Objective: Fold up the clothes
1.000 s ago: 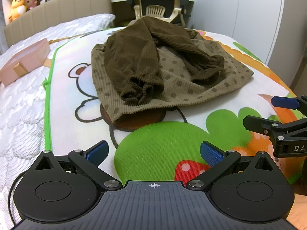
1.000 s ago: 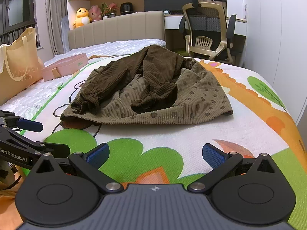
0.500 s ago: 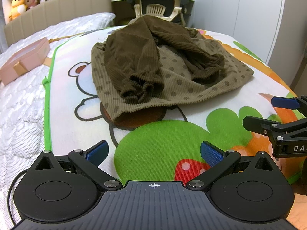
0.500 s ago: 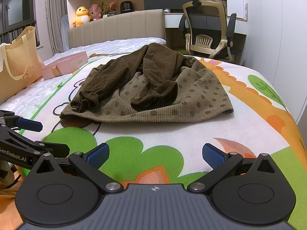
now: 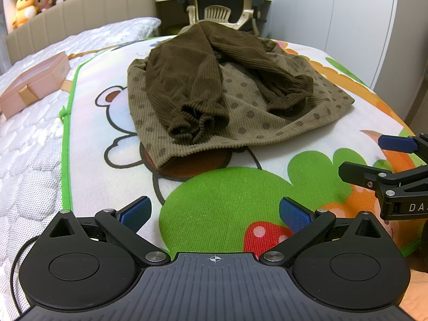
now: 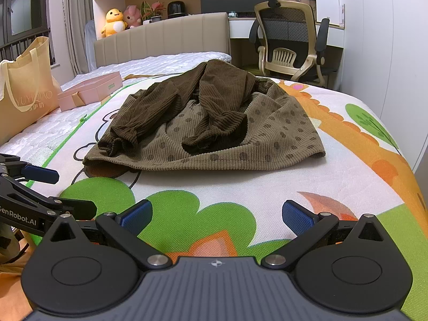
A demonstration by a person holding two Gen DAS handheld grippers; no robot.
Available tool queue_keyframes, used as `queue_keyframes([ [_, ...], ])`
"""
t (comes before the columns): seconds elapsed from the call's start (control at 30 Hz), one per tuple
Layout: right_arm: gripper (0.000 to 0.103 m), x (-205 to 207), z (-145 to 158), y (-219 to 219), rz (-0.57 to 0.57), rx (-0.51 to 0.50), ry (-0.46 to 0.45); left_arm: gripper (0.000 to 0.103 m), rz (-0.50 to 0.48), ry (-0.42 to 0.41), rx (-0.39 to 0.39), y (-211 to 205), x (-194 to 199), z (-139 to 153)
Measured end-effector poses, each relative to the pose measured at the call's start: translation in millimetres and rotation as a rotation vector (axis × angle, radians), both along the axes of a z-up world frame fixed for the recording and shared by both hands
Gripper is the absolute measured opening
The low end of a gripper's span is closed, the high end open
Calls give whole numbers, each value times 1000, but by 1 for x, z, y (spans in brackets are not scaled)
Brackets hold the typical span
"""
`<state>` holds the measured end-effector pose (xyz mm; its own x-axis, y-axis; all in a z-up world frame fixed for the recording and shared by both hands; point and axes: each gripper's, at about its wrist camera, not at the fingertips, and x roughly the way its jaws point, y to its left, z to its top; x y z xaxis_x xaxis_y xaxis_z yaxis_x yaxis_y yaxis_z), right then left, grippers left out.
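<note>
- Left wrist view: left gripper [image 5: 214, 211] fingers spread wide, empty, short of the corduroy garment [image 5: 230, 91], which lies on the play mat [image 5: 222, 200], sleeves crossed inward.
- Right wrist view: right gripper [image 6: 216, 215] likewise released, near the garment's hem [image 6: 203, 164]. Judged step: approach; next, pinch hem corners.

Bare cartoon play mat [image 6: 240, 184] lies open between both spread grippers and the brown corduroy garment [image 6: 214, 123]. Off the mat's left edge, a pink box [image 6: 91, 92] and tote bag [image 6: 25, 93] crowd the mattress.
</note>
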<state>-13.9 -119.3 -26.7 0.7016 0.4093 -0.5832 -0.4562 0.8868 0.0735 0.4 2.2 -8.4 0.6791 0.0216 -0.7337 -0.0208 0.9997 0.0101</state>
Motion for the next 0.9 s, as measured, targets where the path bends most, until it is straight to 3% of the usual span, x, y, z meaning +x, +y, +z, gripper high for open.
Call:
queue_keyframes([
  [0.9,103,1,-1,-1,0,3,6,103,8,3,3,0,1,-1],
])
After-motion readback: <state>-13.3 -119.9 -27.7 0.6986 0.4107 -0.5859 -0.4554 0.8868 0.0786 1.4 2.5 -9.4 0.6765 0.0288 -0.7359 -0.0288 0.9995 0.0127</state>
